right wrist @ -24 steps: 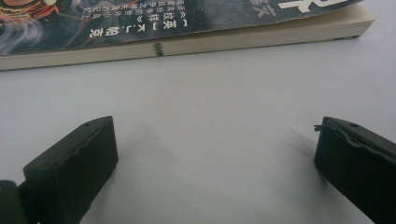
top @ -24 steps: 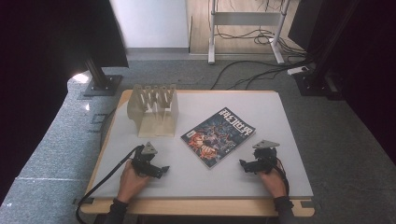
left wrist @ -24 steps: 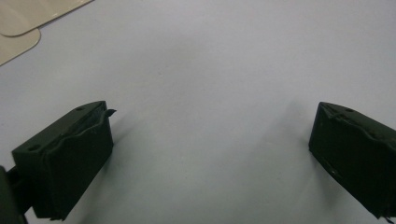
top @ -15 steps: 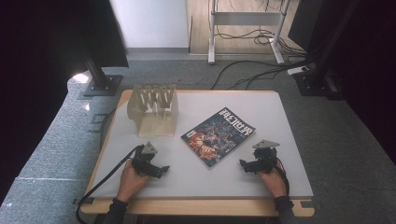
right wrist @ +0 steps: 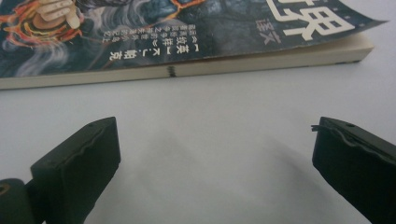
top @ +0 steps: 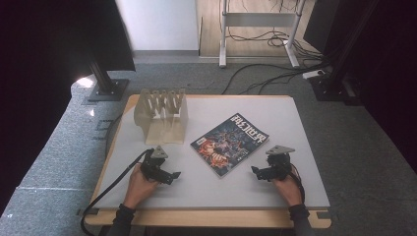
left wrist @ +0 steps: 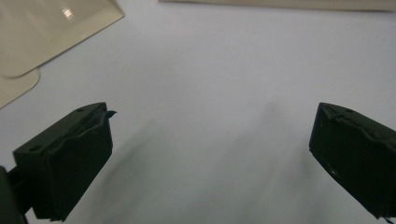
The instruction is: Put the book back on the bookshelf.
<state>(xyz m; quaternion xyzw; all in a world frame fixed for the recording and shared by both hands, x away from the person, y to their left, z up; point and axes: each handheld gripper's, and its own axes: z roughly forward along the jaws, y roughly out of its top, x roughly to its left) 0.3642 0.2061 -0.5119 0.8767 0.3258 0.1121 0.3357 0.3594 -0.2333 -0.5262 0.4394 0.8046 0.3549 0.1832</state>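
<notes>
A paperback book [top: 230, 144] with a dark illustrated cover lies flat and askew in the middle of the white table [top: 246, 191]. To its left, my left gripper [top: 173, 175] rests on the table in a hand, jaws wide open over bare white surface [left wrist: 210, 154]. At the right, my right gripper [top: 254, 171] also rests on the table, open, its jaws pointing at the book's edge. In the right gripper view the book [right wrist: 187, 42] lies just beyond the open jaws [right wrist: 215, 154], spine side toward me, not touched.
A beige wooden slotted rack [top: 163, 114] stands at the table's back left; its pale base [left wrist: 51, 28] shows in the left gripper view. Monitor stands, a desk frame and cables sit on the floor beyond the table.
</notes>
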